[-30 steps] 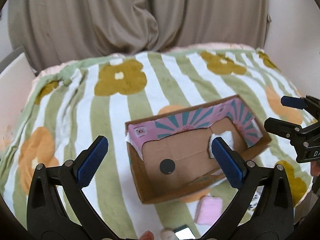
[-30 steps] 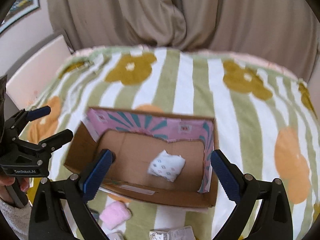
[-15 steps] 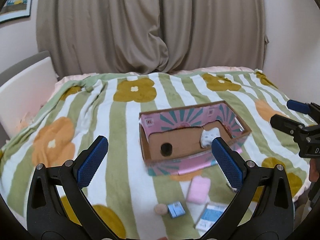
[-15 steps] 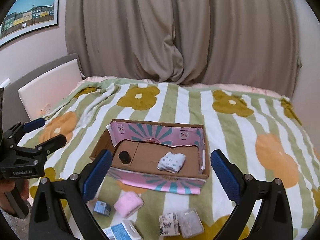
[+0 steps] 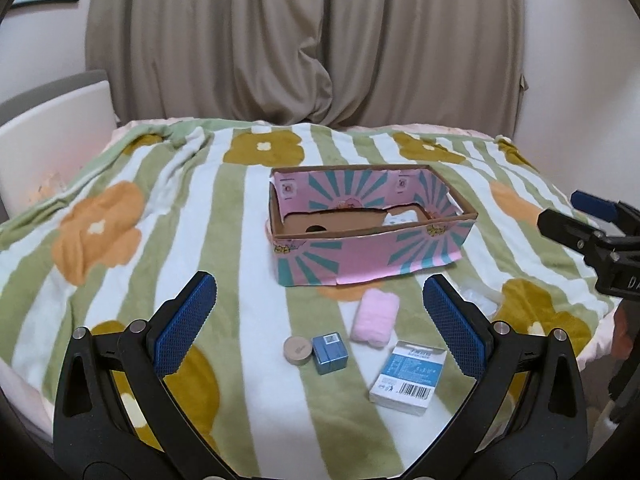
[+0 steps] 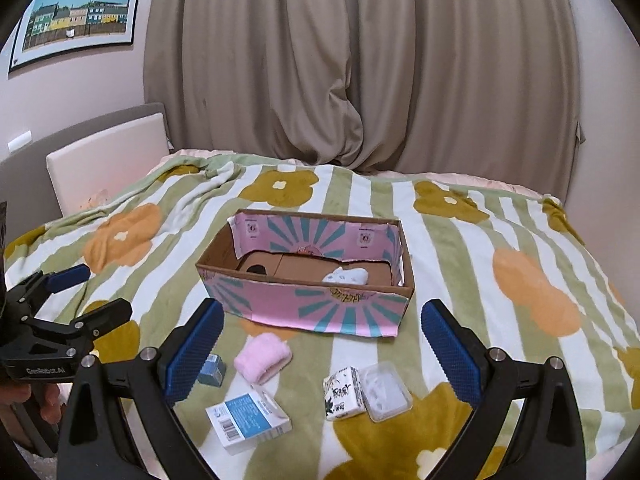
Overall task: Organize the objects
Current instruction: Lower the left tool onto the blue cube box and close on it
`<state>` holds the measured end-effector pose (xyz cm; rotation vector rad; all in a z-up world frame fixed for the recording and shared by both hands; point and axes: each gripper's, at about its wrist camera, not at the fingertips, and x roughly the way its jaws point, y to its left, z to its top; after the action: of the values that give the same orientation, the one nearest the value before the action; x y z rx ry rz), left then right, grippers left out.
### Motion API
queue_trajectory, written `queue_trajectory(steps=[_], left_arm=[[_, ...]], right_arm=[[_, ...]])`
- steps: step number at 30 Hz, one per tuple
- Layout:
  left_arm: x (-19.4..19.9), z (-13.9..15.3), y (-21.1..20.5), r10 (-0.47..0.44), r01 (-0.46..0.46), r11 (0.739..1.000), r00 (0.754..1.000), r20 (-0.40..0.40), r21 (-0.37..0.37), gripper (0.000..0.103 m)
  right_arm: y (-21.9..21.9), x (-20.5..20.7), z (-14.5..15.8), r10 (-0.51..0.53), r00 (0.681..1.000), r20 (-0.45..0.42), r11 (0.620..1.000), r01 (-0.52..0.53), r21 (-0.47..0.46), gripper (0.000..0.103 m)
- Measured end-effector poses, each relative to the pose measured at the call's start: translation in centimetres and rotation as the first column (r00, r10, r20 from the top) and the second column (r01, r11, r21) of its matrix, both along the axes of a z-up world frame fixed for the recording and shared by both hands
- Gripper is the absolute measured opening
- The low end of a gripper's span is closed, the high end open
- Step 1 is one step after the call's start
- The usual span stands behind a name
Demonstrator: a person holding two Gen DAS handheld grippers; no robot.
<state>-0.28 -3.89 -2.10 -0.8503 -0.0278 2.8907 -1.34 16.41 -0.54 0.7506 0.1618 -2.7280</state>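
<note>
Beige curtain [image 6: 360, 68] behind bed — framed picture [image 6: 76, 12] on wall, white headboard [image 6: 108, 160] at left.

**Open approach over the bed, clutter along the near edge**

The cardboard box [image 6: 308, 280] stands mid-bed on the striped blanket [image 6: 460, 240], open at the top, with bare blanket to its left, right and behind. Its front wall blocks a low, level entry. Between the box and the near edge lie a pink cloth roll [image 6: 263, 360], a small blue box [image 5: 329, 353], a round wooden lid [image 5: 297, 351], a blue-and-white carton [image 6: 248, 420], a printed packet [image 6: 343, 392] and a clear case [image 6: 386, 392], with narrow gaps between them.
</note>
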Motion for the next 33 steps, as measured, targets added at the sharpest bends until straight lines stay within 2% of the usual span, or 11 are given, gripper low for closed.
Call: queue_trajectory(steps=[4,10,16,20,23,27,30,33], left_arm=[[0.0,-0.8,0.0,-0.005,0.004,1.0,1.0,0.02,0.025,0.103],[-0.6,-3.9,0.1,-0.006,0.006,1.0,0.996,0.086,0.003,0.103],[-1.7,-7.9,0.0,-0.003,-0.007,0.999,0.983,0.185,0.054,0.102],[-2.7,-10.9,0.3,-0.002,-0.025,0.995,0.965,0.262,0.1,0.102],[-3.3,-12.5,0.6,0.004,-0.04,0.992,0.956,0.292,0.117,0.102],[-4.7,-14.4,0.8,0.019,-0.065,0.989,0.944,0.33,0.131,0.088],[-5.8,-15.7,1.1,0.032,-0.078,0.99,0.935,0.353,0.118,0.076],[-6.6,-16.6,1.4,0.041,-0.084,0.991,0.928,0.37,0.103,0.067]], right_arm=[[0.1,0.5,0.2,-0.005,1.0,-0.01,1.0,0.005,-0.008,0.099],[0.2,1.0,0.1,-0.003,1.0,-0.008,1.0,0.003,-0.022,0.099],[0.3,0.8,-0.2,-0.005,1.0,0.003,1.0,0.005,-0.03,0.099],[0.4,0.6,-0.4,-0.006,1.0,0.016,0.999,0.006,-0.036,0.099],[0.4,0.5,-0.6,-0.007,1.0,0.023,0.999,0.008,-0.034,0.099],[0.7,0.2,-0.9,-0.013,0.999,0.032,0.999,0.014,-0.034,0.099],[1.0,0.0,-1.1,-0.02,0.999,0.039,0.999,0.022,-0.04,0.099],[1.3,-0.1,-1.2,-0.026,0.999,0.044,0.999,0.028,-0.04,0.099]])
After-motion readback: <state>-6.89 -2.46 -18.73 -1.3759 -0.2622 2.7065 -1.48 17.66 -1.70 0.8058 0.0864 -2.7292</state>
